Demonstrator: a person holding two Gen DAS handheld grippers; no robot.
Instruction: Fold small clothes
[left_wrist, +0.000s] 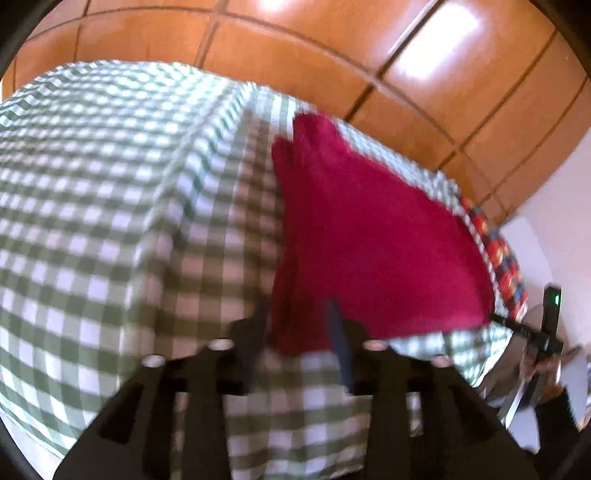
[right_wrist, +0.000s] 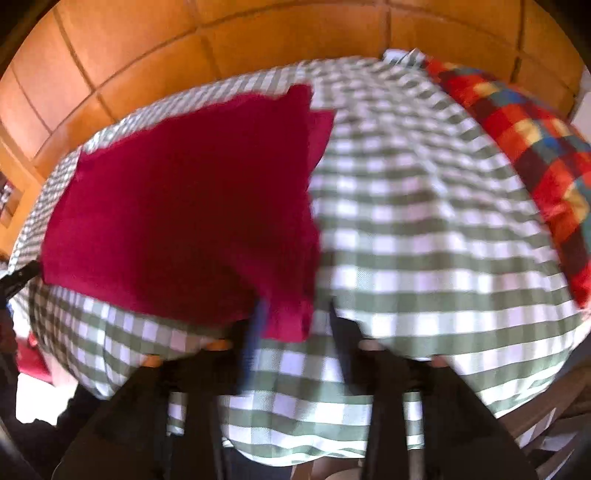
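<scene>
A dark red cloth (left_wrist: 369, 229) lies flat on the green-and-white checked tablecloth (left_wrist: 110, 184). Both views are blurred. My left gripper (left_wrist: 299, 328) stands open over the cloth's near left corner, and the corner lies between its fingers. In the right wrist view the same red cloth (right_wrist: 184, 206) fills the left half. My right gripper (right_wrist: 295, 325) stands open at the near right corner, with a gap showing between the cloth and its right finger (right_wrist: 340, 332). The right gripper's body (left_wrist: 550, 314) and the hand holding it show at the left wrist view's right edge.
A folded cloth in red, blue and yellow checks (right_wrist: 535, 147) lies along the table's right side. The tablecloth (right_wrist: 424, 240) drapes over the table's far and side edges. Orange floor tiles (left_wrist: 332, 44) lie beyond.
</scene>
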